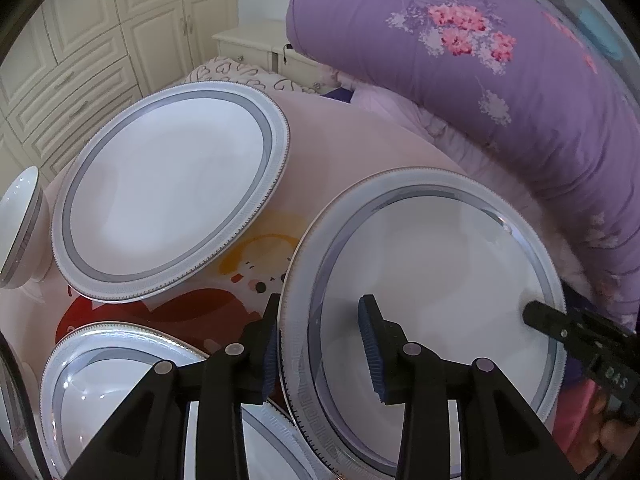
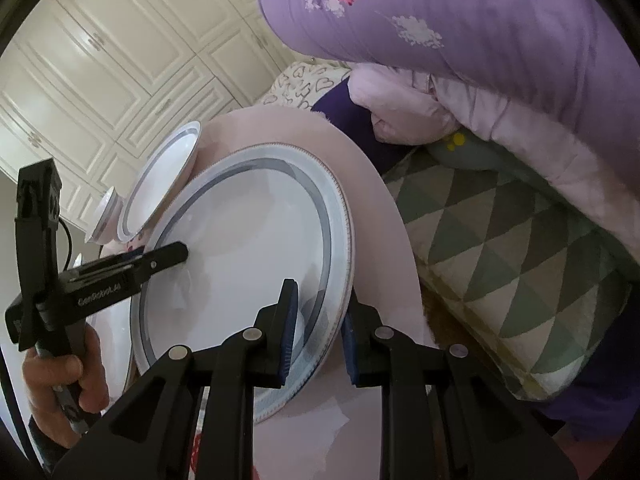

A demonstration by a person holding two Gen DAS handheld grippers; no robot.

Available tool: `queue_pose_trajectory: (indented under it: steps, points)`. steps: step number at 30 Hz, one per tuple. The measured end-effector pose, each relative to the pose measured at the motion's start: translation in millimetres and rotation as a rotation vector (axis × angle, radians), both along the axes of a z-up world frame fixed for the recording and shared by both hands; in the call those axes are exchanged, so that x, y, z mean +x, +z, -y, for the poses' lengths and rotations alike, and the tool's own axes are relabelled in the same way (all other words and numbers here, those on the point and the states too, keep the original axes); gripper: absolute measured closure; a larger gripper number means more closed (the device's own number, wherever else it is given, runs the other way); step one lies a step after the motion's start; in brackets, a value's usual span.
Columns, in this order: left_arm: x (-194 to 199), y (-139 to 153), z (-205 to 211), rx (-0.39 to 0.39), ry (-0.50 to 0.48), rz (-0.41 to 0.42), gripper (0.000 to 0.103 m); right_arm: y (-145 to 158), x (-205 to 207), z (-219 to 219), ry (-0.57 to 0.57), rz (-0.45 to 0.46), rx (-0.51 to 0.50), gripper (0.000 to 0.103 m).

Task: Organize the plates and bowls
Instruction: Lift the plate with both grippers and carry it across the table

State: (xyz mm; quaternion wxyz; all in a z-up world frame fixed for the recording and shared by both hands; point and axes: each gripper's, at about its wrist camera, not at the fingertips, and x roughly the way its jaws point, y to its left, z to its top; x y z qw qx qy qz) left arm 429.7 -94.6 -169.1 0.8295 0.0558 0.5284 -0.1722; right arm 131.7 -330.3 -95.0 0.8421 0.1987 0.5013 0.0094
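A large white plate with a grey-blue rim band (image 1: 432,292) (image 2: 248,264) is held between both grippers over the pink round table (image 1: 340,132). My left gripper (image 1: 320,348) straddles its left rim, one finger under and one on top. My right gripper (image 2: 318,336) straddles its opposite rim; it shows in the left wrist view (image 1: 536,314) at the plate's right edge. A second matching plate (image 1: 172,188) lies at the back left. A third plate (image 1: 108,392) lies at the near left. A white bowl (image 1: 20,228) stands at the far left.
A purple flowered quilt (image 1: 500,60) rises along the right, close to the table edge. A green and grey checked cushion (image 2: 520,260) lies below it. Cream wardrobe doors (image 1: 100,20) stand behind. The table top carries a cartoon print (image 1: 256,264).
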Motion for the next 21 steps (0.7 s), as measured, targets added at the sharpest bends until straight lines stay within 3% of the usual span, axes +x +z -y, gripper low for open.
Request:
queue_pose_trajectory:
  steps: [14, 21]
  points:
    - [-15, 5, -8, -0.093, 0.054, -0.025, 0.077, 9, -4, 13, -0.053, -0.004, -0.005, 0.085]
    - [-33, 24, -19, -0.149, 0.084, -0.016, 0.077, 21, -10, 12, -0.044, 0.010, -0.003, 0.085]
